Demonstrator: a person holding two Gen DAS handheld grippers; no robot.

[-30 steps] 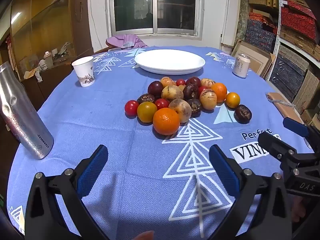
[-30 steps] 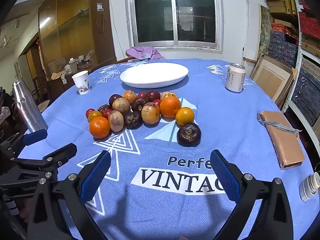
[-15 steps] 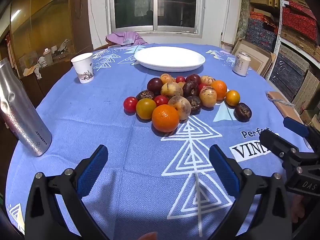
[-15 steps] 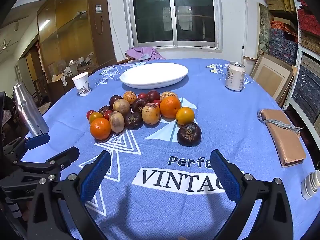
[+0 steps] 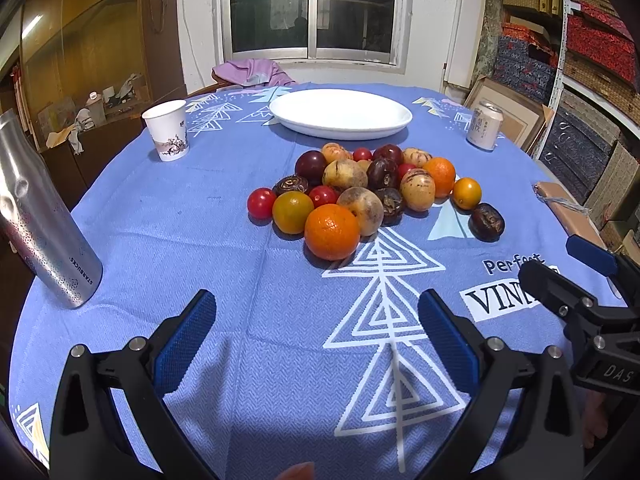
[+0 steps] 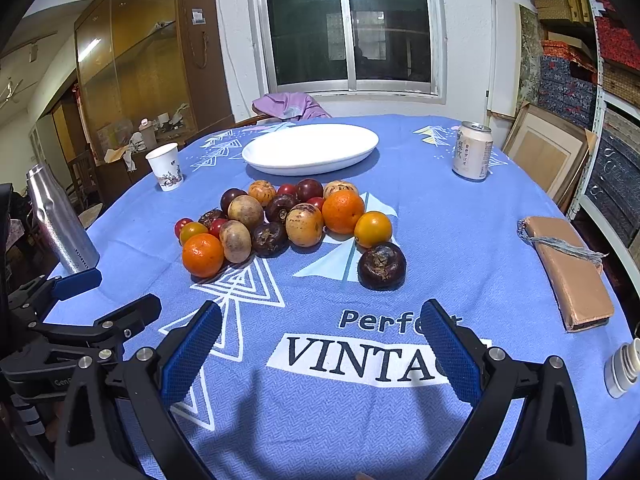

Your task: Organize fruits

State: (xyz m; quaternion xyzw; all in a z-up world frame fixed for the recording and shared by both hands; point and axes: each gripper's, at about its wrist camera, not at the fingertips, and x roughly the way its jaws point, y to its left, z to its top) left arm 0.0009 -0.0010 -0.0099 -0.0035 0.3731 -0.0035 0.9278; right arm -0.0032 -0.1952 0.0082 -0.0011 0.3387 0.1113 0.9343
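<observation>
A pile of several fruits (image 5: 360,188) lies mid-table on the blue cloth: oranges, red tomatoes, dark mangosteens, brown passion fruits. A large orange (image 5: 332,232) is nearest in the left wrist view. A dark mangosteen (image 6: 381,266) sits apart, nearest in the right wrist view. An empty white plate (image 5: 340,114) stands behind the pile; it also shows in the right wrist view (image 6: 310,148). My left gripper (image 5: 316,332) is open and empty, short of the pile. My right gripper (image 6: 320,340) is open and empty, above the printed lettering.
A paper cup (image 5: 166,130) stands far left, a silver Starbucks bottle (image 5: 44,232) near left. A drink can (image 6: 472,156) stands far right, a brown wrapped block (image 6: 568,272) by the right edge. Stacked boxes and shelves line the right wall.
Both grippers have risen slightly and tilted; the fruit pile sits a little lower and closer in both views. Nothing on the table has moved.
</observation>
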